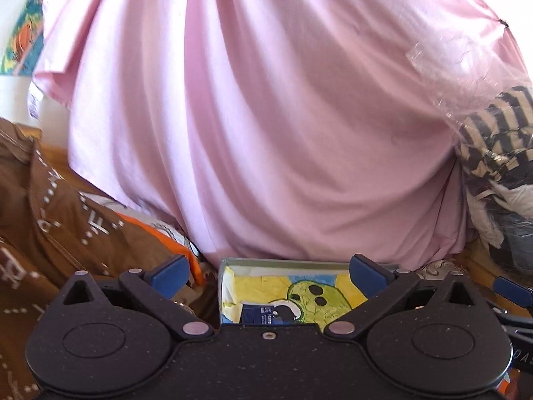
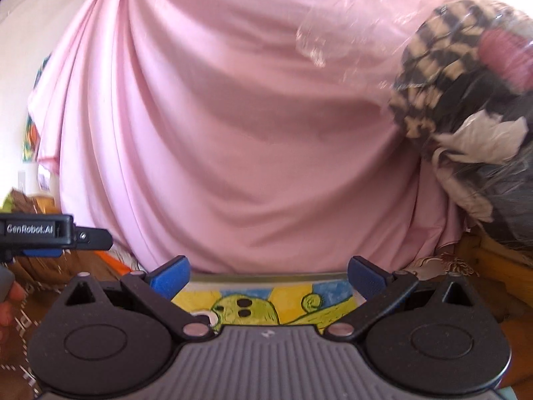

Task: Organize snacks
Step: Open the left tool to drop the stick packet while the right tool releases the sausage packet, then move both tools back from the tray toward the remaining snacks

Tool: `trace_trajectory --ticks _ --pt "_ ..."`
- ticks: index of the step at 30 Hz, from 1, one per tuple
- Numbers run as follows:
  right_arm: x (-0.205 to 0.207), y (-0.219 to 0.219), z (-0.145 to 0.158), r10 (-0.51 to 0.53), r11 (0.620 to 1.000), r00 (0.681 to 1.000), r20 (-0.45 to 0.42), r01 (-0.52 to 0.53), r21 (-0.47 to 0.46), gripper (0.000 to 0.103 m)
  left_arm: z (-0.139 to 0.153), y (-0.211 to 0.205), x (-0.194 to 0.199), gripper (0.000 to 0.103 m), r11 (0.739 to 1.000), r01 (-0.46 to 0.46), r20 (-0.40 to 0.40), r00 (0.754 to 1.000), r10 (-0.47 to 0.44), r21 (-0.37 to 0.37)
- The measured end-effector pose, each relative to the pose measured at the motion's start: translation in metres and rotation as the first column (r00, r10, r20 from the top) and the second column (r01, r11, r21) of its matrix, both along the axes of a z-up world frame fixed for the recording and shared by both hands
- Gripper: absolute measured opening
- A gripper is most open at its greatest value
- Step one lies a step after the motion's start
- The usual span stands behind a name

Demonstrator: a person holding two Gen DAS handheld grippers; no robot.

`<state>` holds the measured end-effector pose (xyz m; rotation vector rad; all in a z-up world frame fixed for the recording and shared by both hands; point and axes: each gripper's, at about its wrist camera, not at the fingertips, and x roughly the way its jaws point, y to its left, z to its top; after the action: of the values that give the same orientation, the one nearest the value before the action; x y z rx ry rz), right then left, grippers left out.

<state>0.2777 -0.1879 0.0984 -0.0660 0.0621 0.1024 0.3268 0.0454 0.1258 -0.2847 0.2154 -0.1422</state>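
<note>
A shallow metal box (image 1: 286, 261) with a yellow and blue cartoon lining lies just below and ahead of both grippers. In the left wrist view a dark blue snack packet (image 1: 256, 314) rests inside it near the front. My left gripper (image 1: 268, 273) hovers over the box, open, with nothing between its blue pads (image 1: 169, 274). My right gripper (image 2: 268, 278) is open too, above the same box (image 2: 333, 291), and holds nothing. The left gripper (image 2: 50, 230) shows from the side at the left edge of the right wrist view, held by a hand (image 2: 8, 303).
A big pink cloth (image 1: 266, 116) hangs right behind the box and fills most of both views. Brown patterned fabric (image 1: 50, 216) lies to the left. A clear plastic bag of checked clothing (image 2: 459, 100) bulges on the right. A wooden surface (image 2: 499, 266) shows at the right.
</note>
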Motion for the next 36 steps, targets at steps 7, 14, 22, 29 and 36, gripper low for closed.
trace_trajectory --ticks 7,14,22,29,36 --pt "-0.034 -0.011 -0.003 -0.008 0.998 0.999 0.054 0.005 0.069 0.103 0.007 -0.007 -0.037 0.102 0.999 -0.010 0.035 0.999 0.008 0.037" --pt "-0.065 -0.017 -0.016 -0.011 0.996 0.997 0.071 0.004 0.090 0.103 -0.002 -0.007 -0.070 0.102 0.997 -0.030 0.029 0.999 0.029 0.066" --pt "-0.096 -0.016 -0.031 -0.005 0.996 0.997 0.073 -0.002 0.089 0.103 -0.025 0.005 -0.098 0.102 0.995 -0.053 -0.021 0.998 0.055 0.084" --pt "-0.116 -0.011 -0.051 0.025 0.999 0.999 0.047 -0.027 0.044 0.103 -0.053 0.014 -0.121 0.102 0.994 -0.037 -0.111 0.993 0.049 0.105" --pt "-0.133 -0.002 -0.077 0.067 0.998 0.997 -0.031 -0.068 -0.007 0.103 -0.083 0.020 -0.143 0.102 0.992 0.004 -0.220 0.975 0.025 0.129"
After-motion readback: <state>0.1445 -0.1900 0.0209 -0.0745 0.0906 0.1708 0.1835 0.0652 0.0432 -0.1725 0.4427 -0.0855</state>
